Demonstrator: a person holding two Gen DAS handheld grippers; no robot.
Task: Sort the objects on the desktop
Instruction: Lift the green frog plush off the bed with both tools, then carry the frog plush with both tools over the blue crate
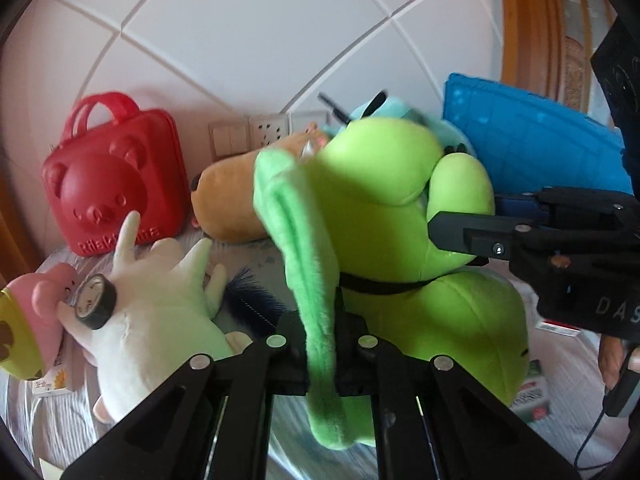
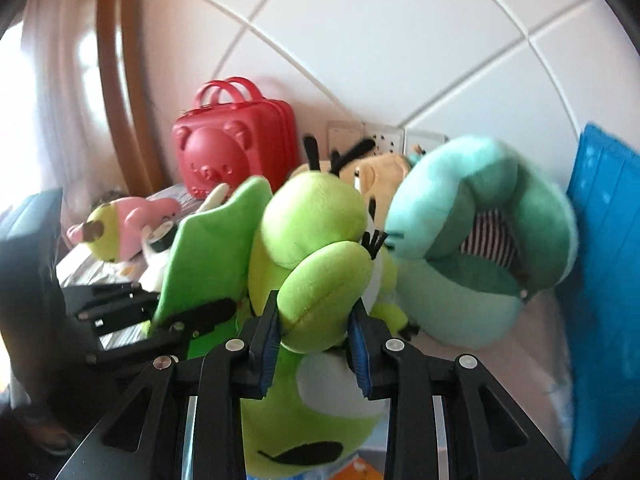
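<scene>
Left tool [image 1: 322, 354]: clenched on the darker green flap of the green plush toy [image 1: 384, 216]. Right tool [image 2: 314, 344]: clamped on a rounded lime limb of the same toy, which hangs between both tools above the counter [image 1: 52, 428]. Behind the toy: tan plush [image 1: 228, 204], teal plush [image 2: 480, 240], blue board [image 1: 532, 140]. Left of the toy: white plush [image 1: 160, 304] carrying a tape roll [image 1: 96, 300], pink plush [image 1: 52, 296], red bear case [image 1: 116, 176] against the tiled wall [image 1: 260, 32].
</scene>
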